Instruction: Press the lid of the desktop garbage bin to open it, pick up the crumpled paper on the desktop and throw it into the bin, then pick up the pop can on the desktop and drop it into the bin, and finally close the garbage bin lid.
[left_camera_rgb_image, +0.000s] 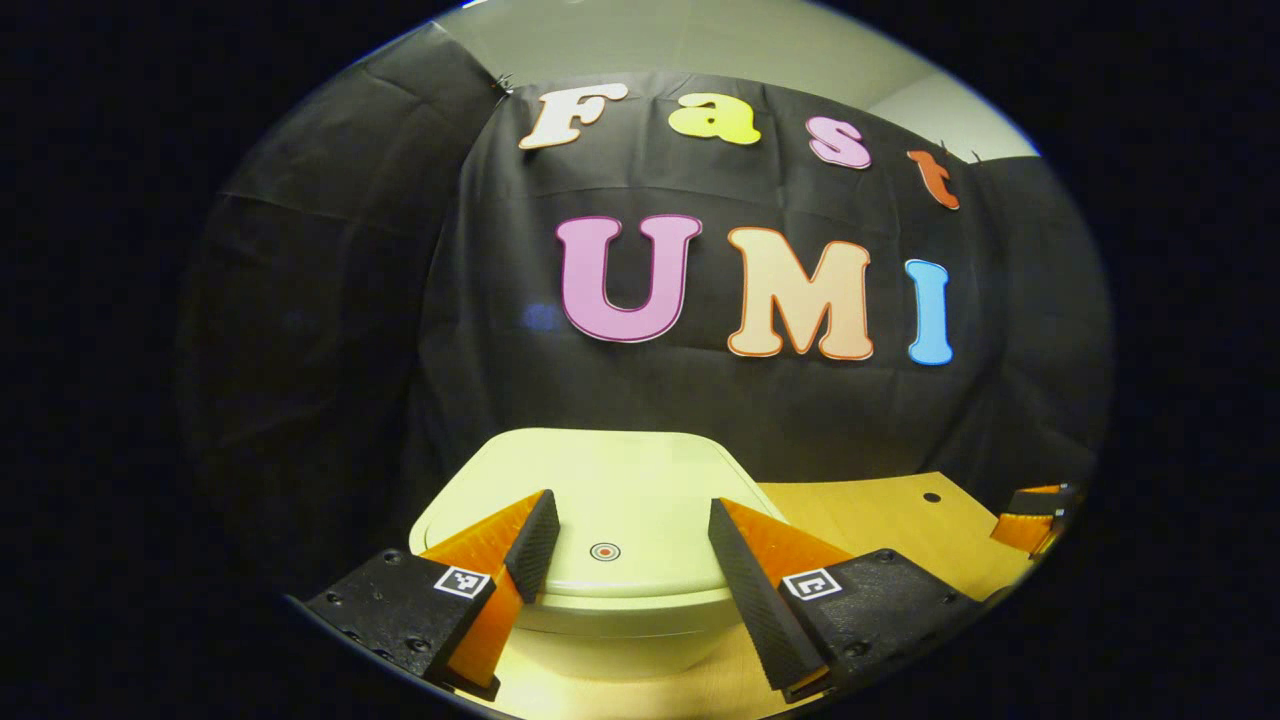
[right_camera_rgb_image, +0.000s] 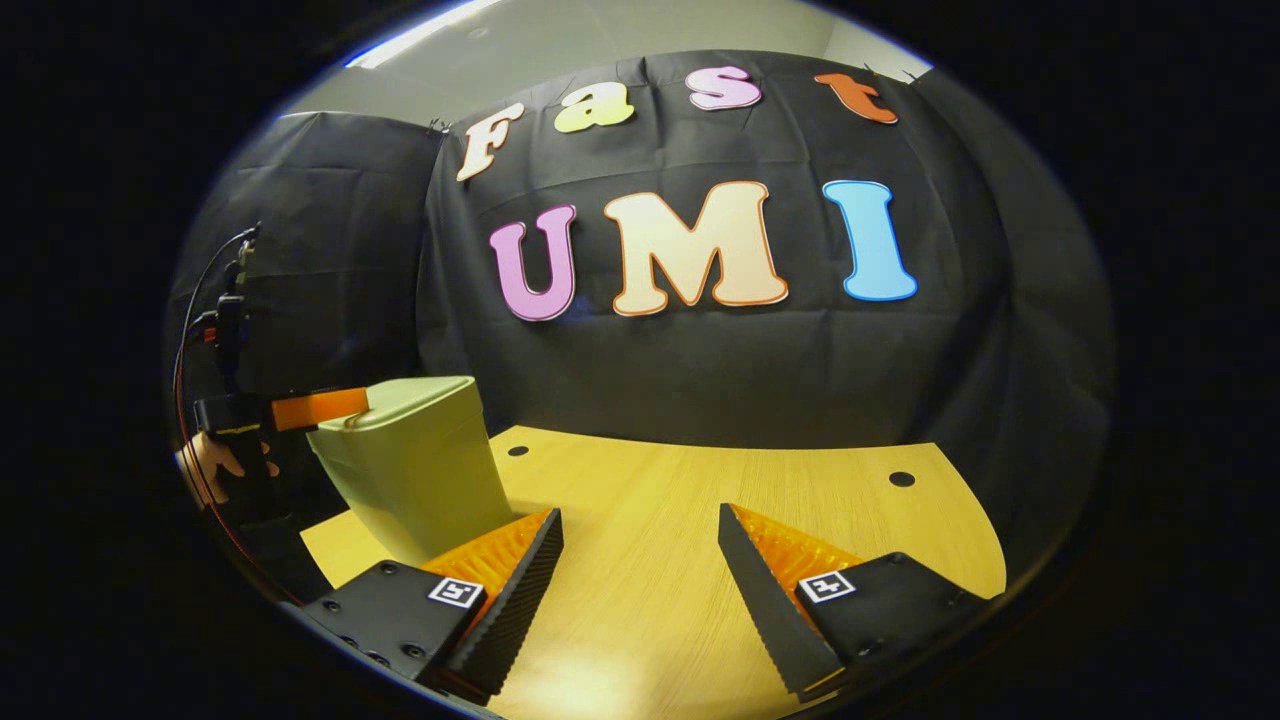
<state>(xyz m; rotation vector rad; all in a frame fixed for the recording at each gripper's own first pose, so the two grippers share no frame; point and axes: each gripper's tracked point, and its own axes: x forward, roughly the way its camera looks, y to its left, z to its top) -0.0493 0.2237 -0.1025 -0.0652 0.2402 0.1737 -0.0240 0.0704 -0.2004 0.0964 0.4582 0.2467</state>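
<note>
Hovering just above the garbage bin (left_camera_rgb_image: 600, 500), the left gripper (left_camera_rgb_image: 620, 560) has its two fingers spread wide apart with nothing held between them. In the left gripper view the bin sits right in front, and its pale green lid (left_camera_rgb_image: 590, 480) is shut flat. A small round red mark (left_camera_rgb_image: 604, 551) sits near the front edge of the lid, between the two fingers. Far off at the right edge of that view, a bit of the other gripper pokes in over the wooden table (left_camera_rgb_image: 880, 520). The right gripper view shows things from the side: the bin (right_camera_rgb_image: 415, 460) stands near the back left of the table (right_camera_rgb_image: 700, 520), close to the black cloth wall, and the left gripper (right_camera_rgb_image: 300, 408) reaches over the lid's edge, held by a hand (right_camera_rgb_image: 215, 462) with cables running up from it. The right gripper (right_camera_rgb_image: 640, 570) is also open, its fingers far apart over bare table, well away from the bin. Two small dark holes (right_camera_rgb_image: 901, 479) show in the tabletop. Little square black-and-white tags (right_camera_rgb_image: 456, 591) sit on the grippers, too small to read.
</note>
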